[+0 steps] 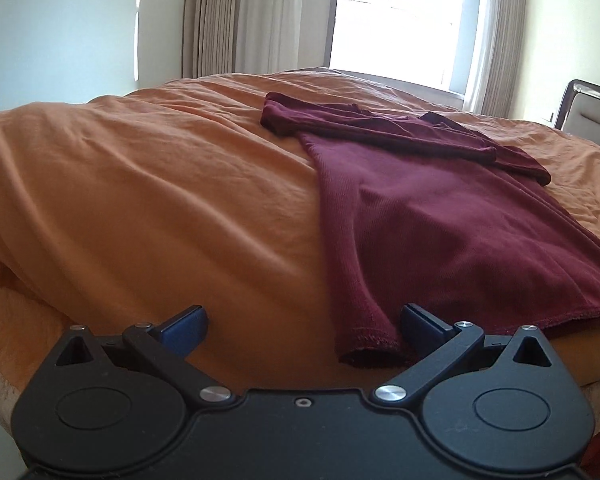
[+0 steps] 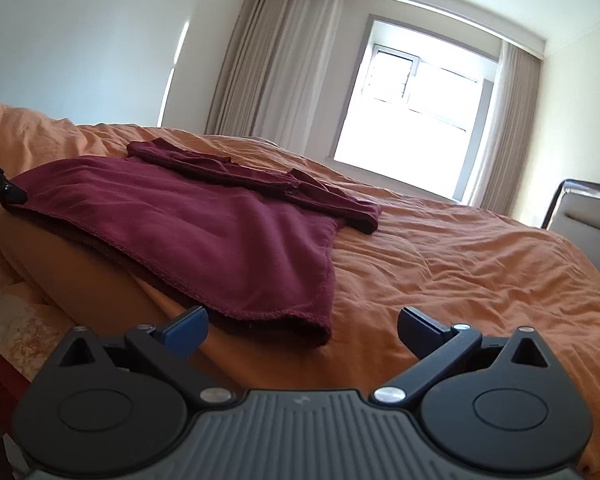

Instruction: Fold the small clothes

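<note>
A maroon long-sleeved top (image 1: pixel 440 216) lies spread on the orange bedspread (image 1: pixel 160 200), its sleeves folded across the chest at the far end. My left gripper (image 1: pixel 303 326) is open at the near edge of the bed, with the top's left hem corner (image 1: pixel 370 344) between its blue fingers. In the right wrist view the same top (image 2: pixel 204 224) lies ahead and to the left. My right gripper (image 2: pixel 302 326) is open, with the top's right hem corner (image 2: pixel 300 324) between its fingers. The left gripper's tip (image 2: pixel 0 190) shows at the far left.
The bedspread (image 2: pixel 480 264) is rumpled and stretches to the right and to the far side. A padded headboard (image 2: pixel 584 216) stands at the right. Curtains (image 2: pixel 276 64) and a bright window (image 2: pixel 412 108) lie beyond the bed.
</note>
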The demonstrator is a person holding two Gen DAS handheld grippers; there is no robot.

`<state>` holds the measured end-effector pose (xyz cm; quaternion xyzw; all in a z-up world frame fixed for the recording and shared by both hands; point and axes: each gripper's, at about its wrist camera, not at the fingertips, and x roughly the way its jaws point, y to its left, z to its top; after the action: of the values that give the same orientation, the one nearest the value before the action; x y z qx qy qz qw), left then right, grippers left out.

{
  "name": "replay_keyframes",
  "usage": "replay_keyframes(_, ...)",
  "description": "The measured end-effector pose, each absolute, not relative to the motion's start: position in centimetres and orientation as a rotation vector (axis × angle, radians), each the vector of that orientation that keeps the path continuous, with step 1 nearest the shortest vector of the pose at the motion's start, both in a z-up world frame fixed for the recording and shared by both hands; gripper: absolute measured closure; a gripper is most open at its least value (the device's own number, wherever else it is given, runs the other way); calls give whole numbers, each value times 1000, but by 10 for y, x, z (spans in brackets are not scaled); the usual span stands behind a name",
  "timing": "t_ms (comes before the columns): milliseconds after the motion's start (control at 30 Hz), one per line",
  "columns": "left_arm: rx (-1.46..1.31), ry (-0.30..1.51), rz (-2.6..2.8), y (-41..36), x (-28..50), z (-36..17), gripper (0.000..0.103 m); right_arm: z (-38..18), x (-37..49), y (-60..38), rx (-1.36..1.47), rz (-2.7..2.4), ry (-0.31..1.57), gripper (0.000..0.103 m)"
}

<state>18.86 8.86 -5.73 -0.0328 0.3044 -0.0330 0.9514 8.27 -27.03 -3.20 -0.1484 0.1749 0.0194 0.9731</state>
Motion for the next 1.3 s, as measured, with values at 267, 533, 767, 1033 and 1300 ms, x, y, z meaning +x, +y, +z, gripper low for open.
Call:
replay_keyframes(267, -121, 600, -66, 96, 169, -54, 1, -56, 102, -237, -609, -12, 325, 0)
replay_keyframes(533, 2, 427, -170, 67, 143, -42, 1, -68, 95, -220, -711, -27, 211, 3)
replay_keyframes(767, 87, 416, -299, 28, 148, -49, 1, -67, 101, -198, -715, 121, 191, 84)
replay_keyframes(1033, 258, 384, -385, -11, 148, -62, 1, -20, 117, -212, -418, 181, 227, 95)
replay_keyframes(1300, 323, 370, -396, -46, 166, -69, 1, -2, 112, -222, -400, 177, 206, 95)
